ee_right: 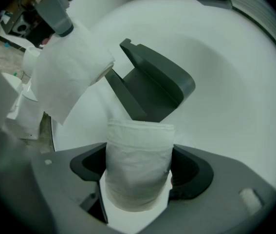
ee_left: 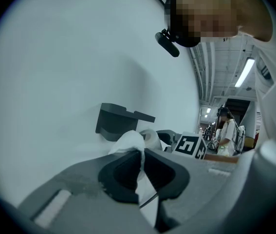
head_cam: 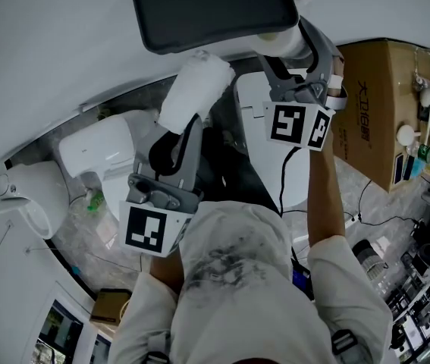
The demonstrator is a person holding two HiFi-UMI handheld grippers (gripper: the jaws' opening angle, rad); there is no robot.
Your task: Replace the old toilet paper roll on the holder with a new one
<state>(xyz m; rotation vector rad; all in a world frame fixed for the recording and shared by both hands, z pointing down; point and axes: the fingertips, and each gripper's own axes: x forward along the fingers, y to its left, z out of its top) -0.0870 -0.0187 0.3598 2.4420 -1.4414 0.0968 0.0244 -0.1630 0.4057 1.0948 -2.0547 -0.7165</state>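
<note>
Working from the left, we find the left hand-held gripper (ee_left: pixel 140 154) clamped shut on the thin paper edge of a flattened toilet paper roll (head_cam: pixel 197 89). It holds that roll up just below the dark holder (head_cam: pixel 215 10) on the white wall (head_cam: pixel 48 44). Further right, the right hand-held gripper (ee_right: pixel 138 172) grips a round toilet paper roll (ee_right: pixel 138 150) across its body, jaws pressing both sides, close under the holder's right end.
</note>
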